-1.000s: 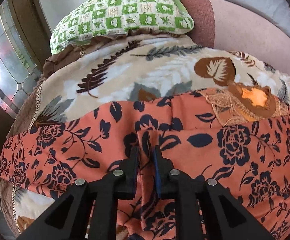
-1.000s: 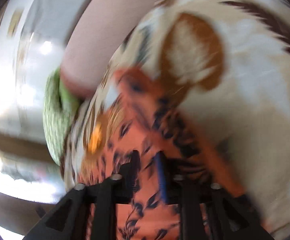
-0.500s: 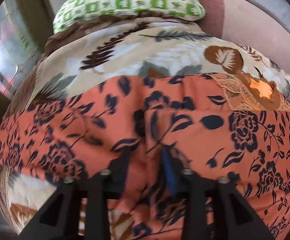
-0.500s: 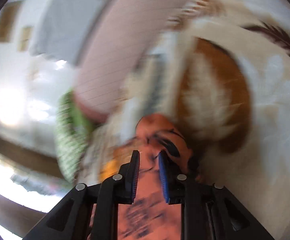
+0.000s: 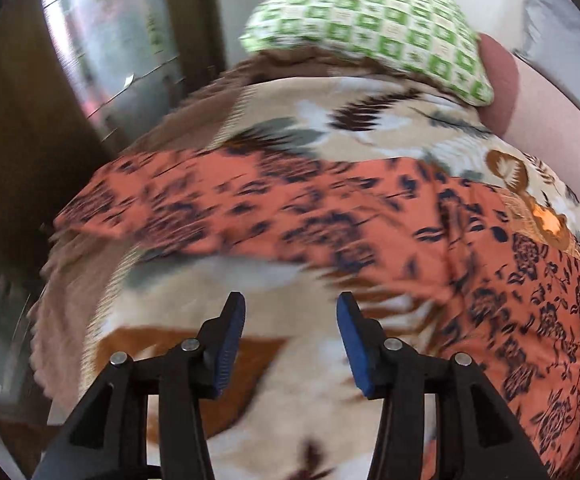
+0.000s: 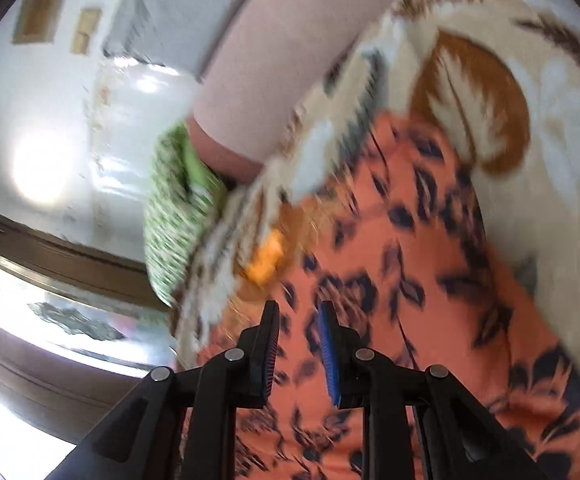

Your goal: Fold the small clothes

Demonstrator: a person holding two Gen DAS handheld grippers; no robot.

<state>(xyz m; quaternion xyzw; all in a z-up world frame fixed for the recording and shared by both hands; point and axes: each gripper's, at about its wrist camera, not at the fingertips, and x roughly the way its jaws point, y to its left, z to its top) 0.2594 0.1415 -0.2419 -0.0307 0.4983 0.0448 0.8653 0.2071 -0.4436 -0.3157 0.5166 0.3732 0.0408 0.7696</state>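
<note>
L gripper (image 5: 291, 312) jaws wide apart, empty, orange floral garment (image 5: 330, 216) just ahead on leaf-print blanket (image 5: 218, 308), R gripper (image 6: 299, 320) jaws parted w/ small gap over same garment, nothing clamped

The left gripper (image 5: 291, 312) is hovering with its jaws spread wide apart, blue pads (image 5: 352, 344) facing each other and nothing sitting between them. The right gripper (image 6: 299, 320) is tilting sideways, its jaws standing much closer together with a narrow gap showing between the pads (image 6: 327, 350); whether anything is pinched there cannot be told.
</note>
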